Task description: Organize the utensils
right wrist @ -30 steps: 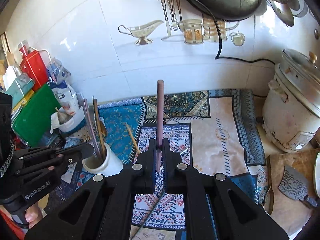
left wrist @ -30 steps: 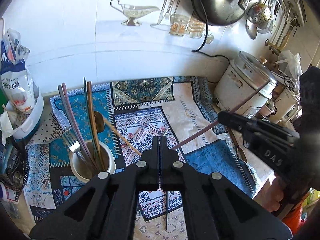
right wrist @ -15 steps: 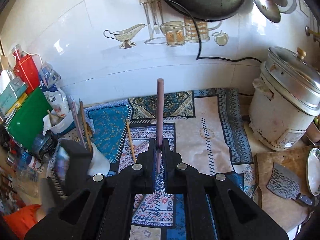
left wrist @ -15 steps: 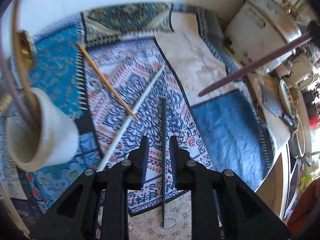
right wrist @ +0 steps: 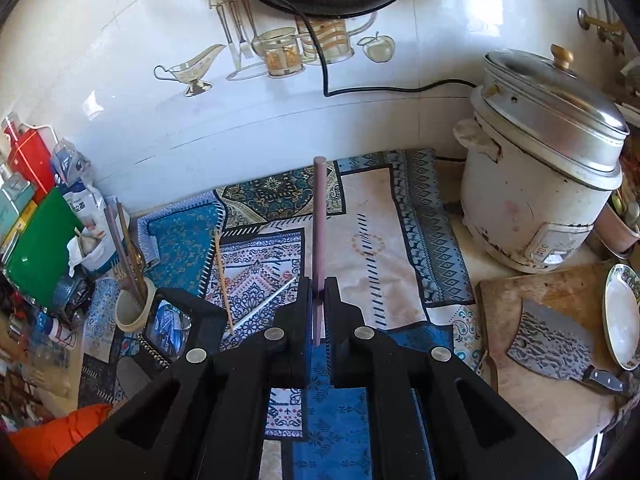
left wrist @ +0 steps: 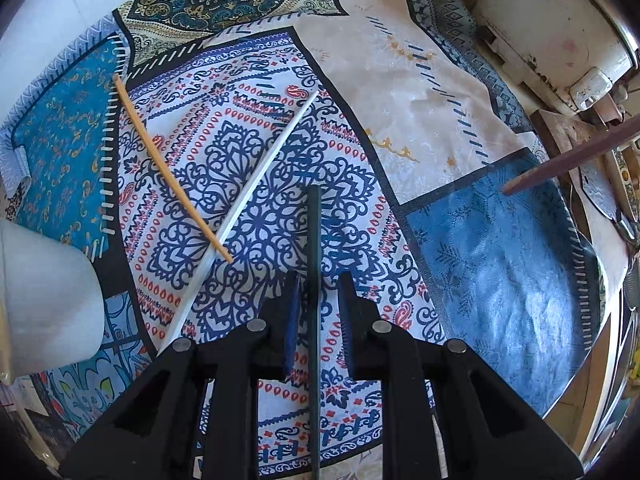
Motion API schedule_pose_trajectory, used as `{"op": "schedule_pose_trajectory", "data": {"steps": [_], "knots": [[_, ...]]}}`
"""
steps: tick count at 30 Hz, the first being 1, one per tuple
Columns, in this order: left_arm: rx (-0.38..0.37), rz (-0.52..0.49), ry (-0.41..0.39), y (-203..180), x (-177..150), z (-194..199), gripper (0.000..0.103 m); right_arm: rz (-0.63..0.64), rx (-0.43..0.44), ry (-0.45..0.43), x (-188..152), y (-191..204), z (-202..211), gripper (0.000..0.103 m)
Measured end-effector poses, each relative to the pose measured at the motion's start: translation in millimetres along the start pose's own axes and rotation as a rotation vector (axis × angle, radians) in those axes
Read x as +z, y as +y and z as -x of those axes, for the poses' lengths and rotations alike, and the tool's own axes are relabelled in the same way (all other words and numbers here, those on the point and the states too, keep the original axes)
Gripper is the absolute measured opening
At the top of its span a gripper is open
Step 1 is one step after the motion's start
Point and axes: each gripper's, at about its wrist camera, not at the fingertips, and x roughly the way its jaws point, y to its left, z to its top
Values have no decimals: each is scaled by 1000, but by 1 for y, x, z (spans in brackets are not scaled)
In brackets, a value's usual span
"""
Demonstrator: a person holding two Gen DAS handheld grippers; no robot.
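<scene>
Left gripper [left wrist: 317,294] spread wide, low over the patterned cloth [left wrist: 492,256], straddling the dark chopstick [left wrist: 313,240] at frame centre. Right gripper [right wrist: 319,296] clamps the purple chopstick [right wrist: 319,220] upright, mid-frame.

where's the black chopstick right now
In the left wrist view the black chopstick lies flat on the patterned mat, running between the fingers of the open left claw, right of the white chopstick.

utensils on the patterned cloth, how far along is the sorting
Done: several chopsticks and a spoon stand in the white cup. In hand: the right gripper clamps a purplish chopstick; the open left gripper straddles a dark chopstick. Left: an orange chopstick and a white chopstick.
</scene>
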Motion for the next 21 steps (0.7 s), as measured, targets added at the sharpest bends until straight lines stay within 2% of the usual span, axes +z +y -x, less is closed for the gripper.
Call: {"op": "schedule_pose_trajectory", "data": {"steps": [2,9,14,21], "knots": [[7,-9,-3,-1,2,-1,5,-2,1,-3,1,-3,1,5],[-51,27,14,6,13,-4,5,6,3,-22,5,-5,8,5],[-64,34,-50,10,9,25,4,22,7,-48,10,1,16,5],[-72,18,-188,14,-4,88,4,50,19,-92,17,18,28,5]]}}
